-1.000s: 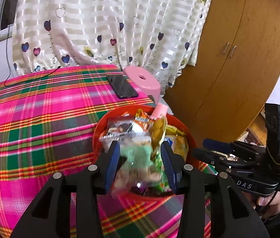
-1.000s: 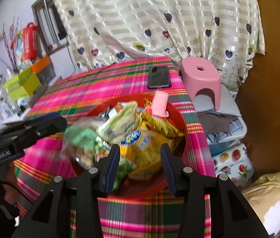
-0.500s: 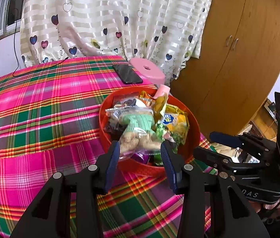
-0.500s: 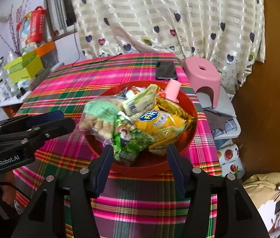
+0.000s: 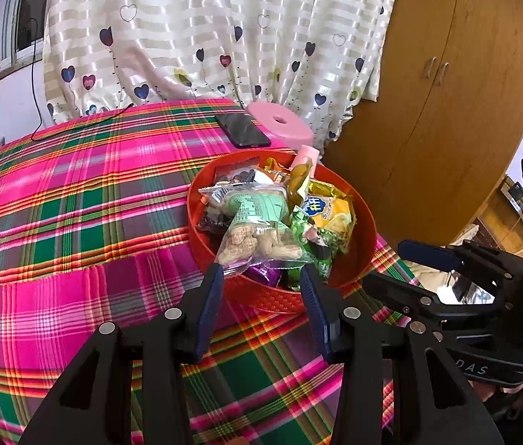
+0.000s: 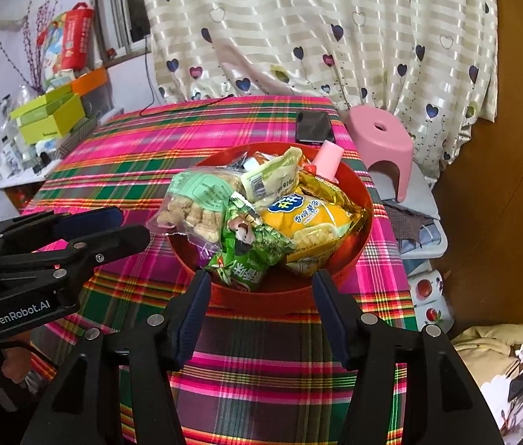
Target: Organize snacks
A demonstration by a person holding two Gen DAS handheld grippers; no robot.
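A red bowl heaped with snack packets sits near the right edge of the plaid table. On top lie a clear bag of biscuits with a green label, a yellow chip bag and a green packet. A pink tube leans at the far rim. My left gripper hovers open just short of the near rim, holding nothing. My right gripper is open too, beside it and short of the bowl.
A black phone lies beyond the bowl near the table's far edge. A pink stool and a wooden wardrobe stand off the right side. Green boxes are stacked at the far left.
Both grippers have drawn back from the bowl. The biscuit bag that sat between my left fingers now lies in the bowl. My right jaws have widened.
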